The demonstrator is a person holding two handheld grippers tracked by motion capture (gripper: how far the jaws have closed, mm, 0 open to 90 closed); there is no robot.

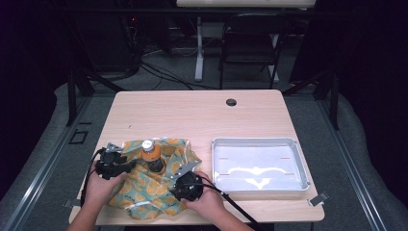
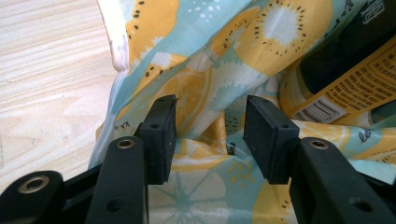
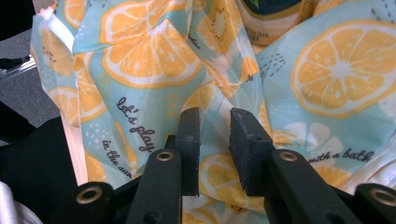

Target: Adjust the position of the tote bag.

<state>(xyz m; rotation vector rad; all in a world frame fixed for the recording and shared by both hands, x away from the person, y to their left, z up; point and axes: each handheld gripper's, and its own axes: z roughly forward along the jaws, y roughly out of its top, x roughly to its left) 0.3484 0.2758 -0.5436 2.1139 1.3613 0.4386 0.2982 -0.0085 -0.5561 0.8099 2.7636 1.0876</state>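
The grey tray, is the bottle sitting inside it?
No, the grey tray holds nothing, and the bottle stands on the fruit-print cloth to its left.

Right gripper [image 3: 214, 140] seen along own two black jaws, rising from bottom. Jaws apart, narrow gap; fold of cloth [image 3: 154, 60] runs up through gap, pads not seen pressing it. Cloth light blue, printed with orange citrus slices, script reading "let's play" and "with a bath". Cloth crumpled, folds rising toward top. Bottle [image 3: 268, 21] at top centre, dark body, yellow label, wrapped round by cloth. Table edge [image 3: 77, 154] at left beneath cloth, grey floor [image 3: 28, 98] beyond.
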